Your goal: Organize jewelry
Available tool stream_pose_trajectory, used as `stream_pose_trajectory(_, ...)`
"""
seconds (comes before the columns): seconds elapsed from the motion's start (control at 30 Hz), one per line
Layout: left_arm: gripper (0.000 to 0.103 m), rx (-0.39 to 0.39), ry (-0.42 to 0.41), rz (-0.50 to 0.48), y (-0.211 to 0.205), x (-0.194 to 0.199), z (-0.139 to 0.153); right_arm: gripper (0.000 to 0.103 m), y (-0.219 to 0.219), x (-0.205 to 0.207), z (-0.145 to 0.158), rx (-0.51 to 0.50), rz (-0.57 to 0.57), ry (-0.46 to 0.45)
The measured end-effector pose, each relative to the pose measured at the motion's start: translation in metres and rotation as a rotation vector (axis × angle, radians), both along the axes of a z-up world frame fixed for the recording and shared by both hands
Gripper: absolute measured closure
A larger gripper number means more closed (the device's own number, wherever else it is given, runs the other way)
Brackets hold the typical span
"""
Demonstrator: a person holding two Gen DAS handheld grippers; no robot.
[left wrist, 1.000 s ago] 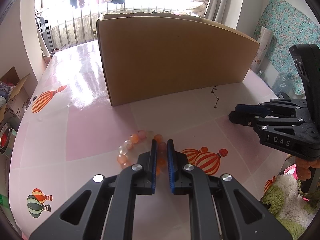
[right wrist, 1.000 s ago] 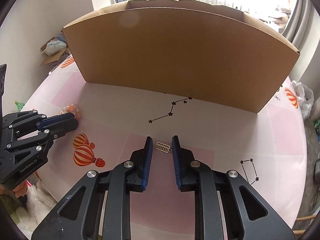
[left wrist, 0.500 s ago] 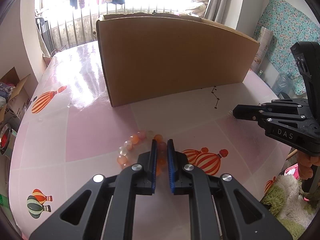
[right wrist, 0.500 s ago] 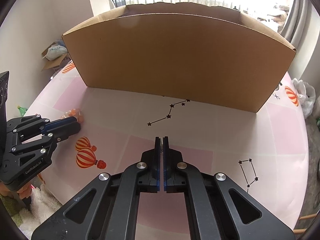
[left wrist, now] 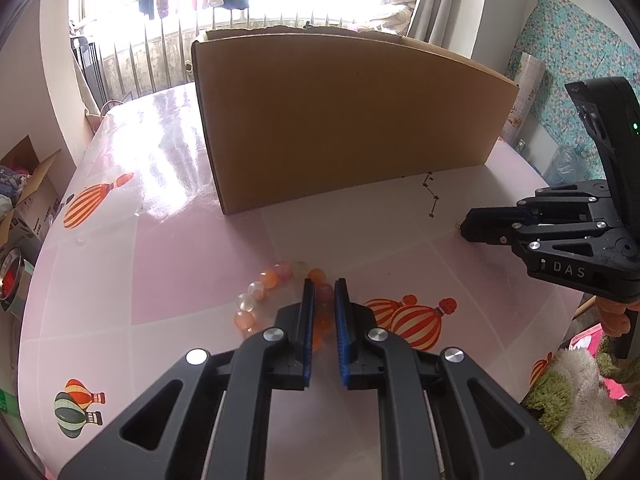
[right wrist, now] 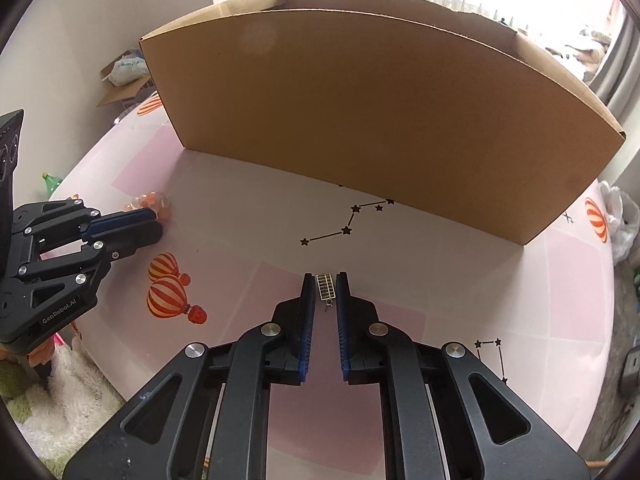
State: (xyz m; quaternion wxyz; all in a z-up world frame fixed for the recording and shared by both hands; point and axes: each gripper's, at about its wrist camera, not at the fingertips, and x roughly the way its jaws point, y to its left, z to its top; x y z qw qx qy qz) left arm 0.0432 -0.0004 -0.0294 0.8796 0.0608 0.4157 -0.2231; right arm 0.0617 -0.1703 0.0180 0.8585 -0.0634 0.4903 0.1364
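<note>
1. Left wrist view: the left gripper (left wrist: 323,296) has its jaws drawn close on one side of the bead bracelet (left wrist: 280,300), pinching a few orange beads between the blue pads, while the rest of the loop lies on the tablecloth (left wrist: 180,272) to the left of the tips. The bracelet sits in front of the cardboard box (left wrist: 344,120), near its left corner. To do this well, I would lift straight up first so the hanging loop clears the cloth, then carry it over the box's front wall.

2. Same view, room to move: the strip of cloth between bracelet and box is bare. The right gripper (left wrist: 466,229) hovers well to the right of the box's front face, so a path straight ahead meets nothing.

3. Right wrist view: the right gripper (right wrist: 324,280) has just let its jaws part a little. A small gold ladder-shaped charm (right wrist: 325,285) sits between the pads, with thin slivers of gap on both sides, so it looks loose. It lies in front of the box (right wrist: 380,112), below the star print. Closing squarely on the charm's long edges should stop it from twisting.

4. Same view, edges: the box wall rises tall ahead, so a high lift is needed. The table edge lies well behind on the left.
</note>
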Motion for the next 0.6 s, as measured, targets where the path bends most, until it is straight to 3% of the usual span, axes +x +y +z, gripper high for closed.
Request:
stream_pose_trajectory(0.1,0.093,-0.001,0.000,0.000,0.000,-0.001,0.000,0.092,-0.002,0.003,0.001,0.036,0.016,0.042)
stream_pose_trajectory(0.23,0.093,0.003,-0.003,-0.001,0.000,0.000,0.001,0.092,0.004,0.004,0.003,-0.005,0.051,0.053)
stream_pose_trajectory(0.3,0.093,0.003,-0.005,-0.002,0.000,0.000,0.001,0.098,0.006,0.004,0.004,-0.019,0.054,0.053)
stream_pose_trajectory(0.6,0.093,0.001,-0.010,-0.004,0.000,-0.001,0.000,0.103,-0.007,0.004,-0.005,0.057,-0.006,0.047)
